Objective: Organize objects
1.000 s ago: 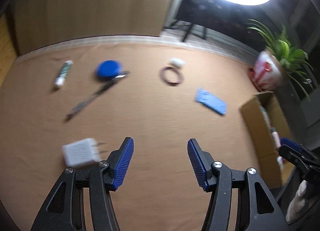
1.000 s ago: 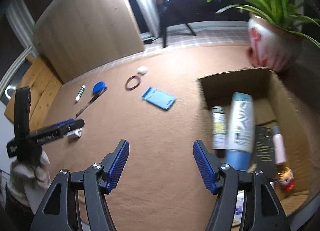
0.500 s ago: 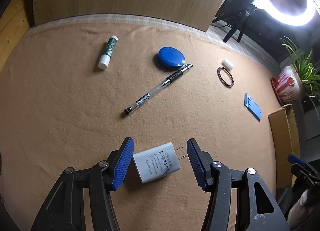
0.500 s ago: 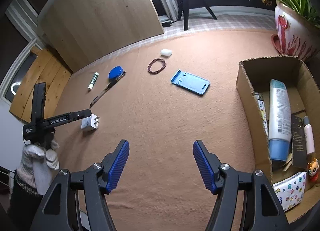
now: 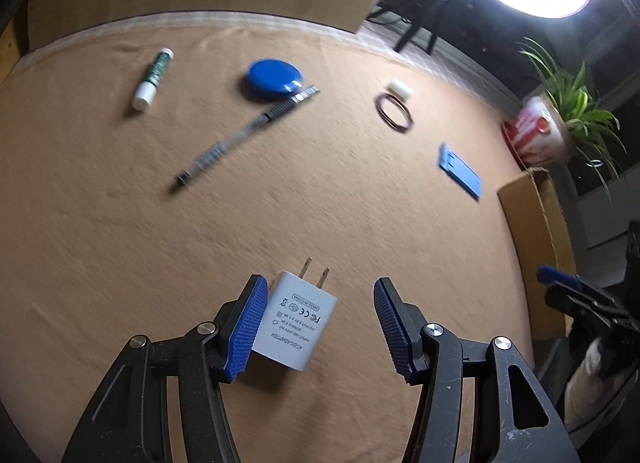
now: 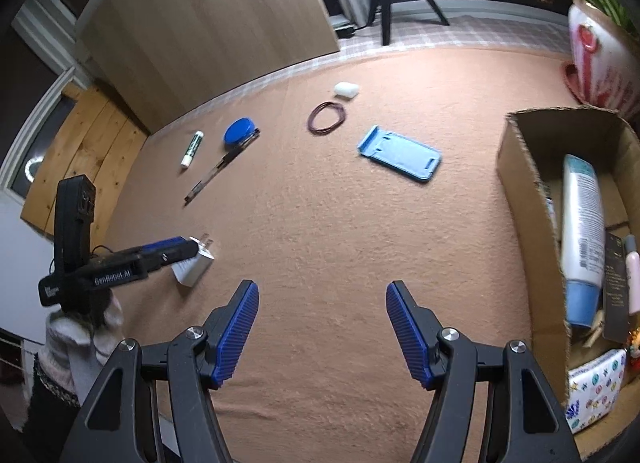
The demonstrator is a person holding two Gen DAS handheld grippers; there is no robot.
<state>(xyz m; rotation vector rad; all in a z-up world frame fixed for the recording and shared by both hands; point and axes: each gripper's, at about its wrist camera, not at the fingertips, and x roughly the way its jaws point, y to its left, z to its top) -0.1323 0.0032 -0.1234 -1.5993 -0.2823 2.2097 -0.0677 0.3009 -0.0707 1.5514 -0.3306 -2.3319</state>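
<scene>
Change, left view: we find the charger [image 5: 295, 325] turned since half a second ago; it lay crosswise between the pads with prongs to the right, and now its prongs point up the picture, away from the camera.
Change, charger position: we note it now sits against the left pad [image 5: 246, 329], where before it lay nearer the middle of the gap.
Change, right view: we see the box [image 6: 532, 247] further right and the left tongs lower over the mat than half a second ago.
Left tongs [image 5: 316, 327]: jaws stand apart, not gripping; the charger lies between them, touching or just beside the left pad, clear of the right pad.
Left tongs, right view: we see them [image 6: 188, 251] over the charger [image 6: 194, 267], held by a gloved hand [image 6: 80, 327].
Right tongs [image 6: 322, 333]: jaws stand apart with only bare mat [image 6: 320, 243] between them.
Charger, location: flat on the mat, near edge, well apart from the box.
Other items on mat: pen [image 5: 240, 141], blue lid [image 5: 273, 78] touching the pen's far end, glue stick [image 5: 153, 78], rubber band [image 5: 393, 111], white case [image 5: 400, 89] just beside it, blue stand [image 5: 460, 175].
Box contents: a bottle [image 6: 582, 235] and smaller items we cannot make out.
</scene>
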